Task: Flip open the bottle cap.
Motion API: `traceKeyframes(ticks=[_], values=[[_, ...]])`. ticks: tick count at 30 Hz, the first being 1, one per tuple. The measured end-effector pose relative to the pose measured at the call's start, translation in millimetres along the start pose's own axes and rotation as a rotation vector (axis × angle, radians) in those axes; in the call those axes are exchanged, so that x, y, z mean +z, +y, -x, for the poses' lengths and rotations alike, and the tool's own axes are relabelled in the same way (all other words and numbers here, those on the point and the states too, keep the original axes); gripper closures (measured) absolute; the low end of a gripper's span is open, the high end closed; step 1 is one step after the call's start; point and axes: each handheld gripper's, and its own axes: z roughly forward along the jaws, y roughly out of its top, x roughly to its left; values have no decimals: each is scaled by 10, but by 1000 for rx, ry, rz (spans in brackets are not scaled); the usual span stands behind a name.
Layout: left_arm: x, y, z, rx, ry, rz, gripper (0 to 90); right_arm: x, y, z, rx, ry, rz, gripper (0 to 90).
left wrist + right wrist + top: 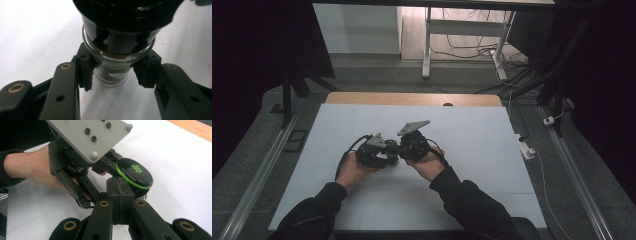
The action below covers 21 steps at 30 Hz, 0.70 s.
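Observation:
A small glass jar with a black lid sits between the pads of my left gripper, which is shut on the glass just below the neck. In the right gripper view the lid is black with a green ring and a green logo. My right gripper is shut with its pads pressed together, right against the lid's near edge. Whether it pinches the rim is hidden. In the high view the left gripper and the right gripper meet tip to tip above mid-table.
The white table top spreads around both hands, with a wooden strip along its far edge. A grey plate and a hand belong to the left gripper. Table legs and cables lie on the floor beyond.

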Motion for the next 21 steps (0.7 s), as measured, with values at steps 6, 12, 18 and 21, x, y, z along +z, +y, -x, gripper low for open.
traceKeyframes(ticks=[6, 12, 18, 21], values=[[2, -1, 2, -2, 1, 2, 538, -10, 31, 7, -4, -14, 8, 897], [2, -3, 3, -1, 1, 3, 538, 1, 53, 19, -13, -28, 6, 897], [4, -5, 3, -2, 1, 5, 538, -6, 87, 66, -6, -33, 18, 898], [4, -5, 2, 1, 0, 5, 538, -6, 97, 82, 1, -31, 23, 897]])
